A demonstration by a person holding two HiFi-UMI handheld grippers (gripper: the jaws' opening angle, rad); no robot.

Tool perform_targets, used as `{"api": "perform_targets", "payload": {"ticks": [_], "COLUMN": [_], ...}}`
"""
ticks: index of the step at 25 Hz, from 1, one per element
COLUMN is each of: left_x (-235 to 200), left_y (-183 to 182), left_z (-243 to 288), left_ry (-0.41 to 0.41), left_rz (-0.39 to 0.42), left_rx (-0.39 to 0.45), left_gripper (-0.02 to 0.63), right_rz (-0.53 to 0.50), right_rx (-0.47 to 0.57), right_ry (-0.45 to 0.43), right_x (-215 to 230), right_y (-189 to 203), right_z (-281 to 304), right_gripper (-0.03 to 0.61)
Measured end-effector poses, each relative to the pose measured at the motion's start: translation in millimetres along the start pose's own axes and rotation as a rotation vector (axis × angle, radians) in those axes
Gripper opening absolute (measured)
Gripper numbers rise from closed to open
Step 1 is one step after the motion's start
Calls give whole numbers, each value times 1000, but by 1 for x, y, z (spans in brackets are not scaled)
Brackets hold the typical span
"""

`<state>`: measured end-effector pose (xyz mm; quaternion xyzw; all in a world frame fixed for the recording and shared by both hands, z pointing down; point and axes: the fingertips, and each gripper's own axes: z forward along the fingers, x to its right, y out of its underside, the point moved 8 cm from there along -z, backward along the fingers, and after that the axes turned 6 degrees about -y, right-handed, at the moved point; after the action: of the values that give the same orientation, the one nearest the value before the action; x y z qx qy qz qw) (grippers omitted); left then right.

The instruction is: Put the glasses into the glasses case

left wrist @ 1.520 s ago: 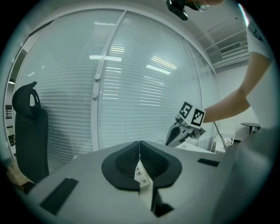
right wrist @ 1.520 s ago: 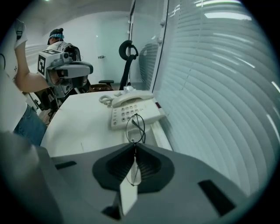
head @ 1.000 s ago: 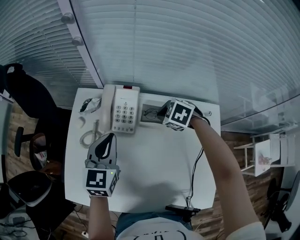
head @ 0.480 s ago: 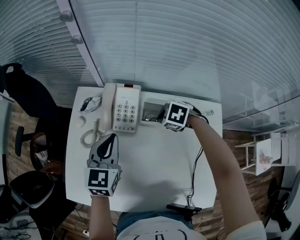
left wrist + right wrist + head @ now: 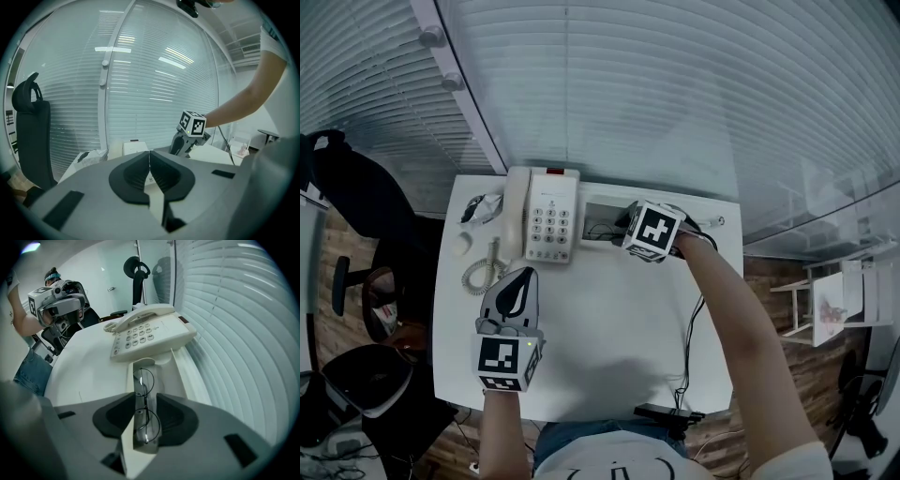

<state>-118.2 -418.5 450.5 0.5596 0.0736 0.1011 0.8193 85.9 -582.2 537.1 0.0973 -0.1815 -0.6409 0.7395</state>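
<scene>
Black ribbed pads of the right hand-held gripper (image 5: 145,401) stand apart, having just been opening. Thin, round, wire-rimmed glasses (image 5: 142,409) lie between them with neither pad pressing on them. The glasses rest lengthwise inside the long, white, open glasses case (image 5: 164,373). That case sits on the smooth white table (image 5: 609,328), just beside a cream push-button telephone (image 5: 150,331) with a coiled cord (image 5: 478,277). Nearer the person, the left hand-held gripper (image 5: 149,164) is over the table, its curved dark pads pressed together on nothing. Slatted horizontal blinds (image 5: 675,94) run behind the table's far edge.
</scene>
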Motion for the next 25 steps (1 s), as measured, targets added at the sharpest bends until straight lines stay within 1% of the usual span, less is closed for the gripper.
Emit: {"api": "perform_targets", "payload": {"ticks": [1, 2, 3, 7, 10, 13, 15, 19, 20, 21, 22, 25], "left_x": [1, 1, 2, 6, 7, 10, 11, 10, 11, 12, 14, 19], "left_y": [0, -1, -1, -5, -9, -16, -23, -38, -41, -43, -46, -55], "left_z": [-1, -1, -2, -6, -11, -16, -19, -26, -27, -29, -30, -37], "left_ry": [1, 2, 2, 6, 6, 8, 15, 20, 20, 21, 23, 36], "left_rz": [0, 0, -1, -4, 3, 13, 21, 41, 41, 39, 37, 42], "left_rx": [0, 2, 4, 15, 26, 46, 63, 111, 121, 130, 138, 168], "left_gripper": [18, 18, 18, 18, 18, 18, 18, 18, 18, 18, 18, 18], "right_rz": [8, 15, 19, 17, 40, 69, 91, 144, 153, 158, 158, 167], "right_rx": [6, 11, 14, 27, 83, 157, 190, 256, 281, 311, 342, 427], "right_ry": [3, 4, 6, 34, 84, 159, 238, 401, 437, 469, 497, 568], "right_x": [-1, -2, -4, -11, -17, -26, -33, -49, -55, -62, -70, -98], "right_y": [0, 1, 2, 6, 6, 6, 8, 11, 13, 15, 17, 21], "right_z": [-1, -3, -4, -14, -27, -49, -66, -98, -105, -113, -120, -139], "right_gripper": [152, 194, 203, 206, 206, 206, 203, 149, 111, 24, 11, 11]}}
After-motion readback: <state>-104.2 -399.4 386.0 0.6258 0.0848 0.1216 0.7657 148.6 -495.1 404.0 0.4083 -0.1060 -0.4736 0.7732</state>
